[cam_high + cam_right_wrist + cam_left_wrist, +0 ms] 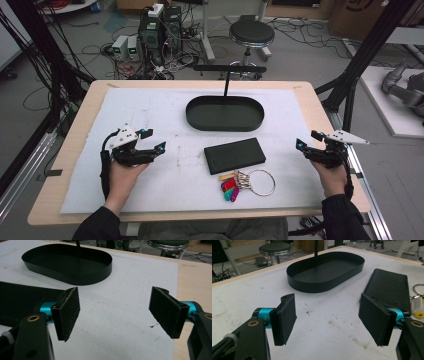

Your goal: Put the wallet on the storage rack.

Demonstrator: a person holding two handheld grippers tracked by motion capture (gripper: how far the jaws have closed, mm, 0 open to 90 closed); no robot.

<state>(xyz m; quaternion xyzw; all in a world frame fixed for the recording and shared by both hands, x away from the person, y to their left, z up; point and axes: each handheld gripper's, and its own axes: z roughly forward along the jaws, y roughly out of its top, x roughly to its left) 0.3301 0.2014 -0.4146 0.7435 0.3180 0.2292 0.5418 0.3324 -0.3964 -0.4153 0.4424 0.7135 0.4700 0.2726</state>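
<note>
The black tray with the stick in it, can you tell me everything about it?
The tray is a black oval dish with a low upright wall, and it looks like thin metal. It is empty inside. A thin black post rises from its back part and carries a flat bar across the top. The tray sits flat on the white mat, just behind the black case, apart from it.

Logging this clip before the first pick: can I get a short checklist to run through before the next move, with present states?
1. Left hand-held gripper open, nothing between the jaws: ok.
2. Right hand-held gripper open, nothing between the jaws: ok.
3. Black oval tray holds nothing inside: ok.
4. Black flat case lies flat, apart from the tray: ok.
5. Key ring with coloured tags lies just in front of the case; whether they touch: cannot tell.
6. Both grippers apart from every item: ok.
</note>
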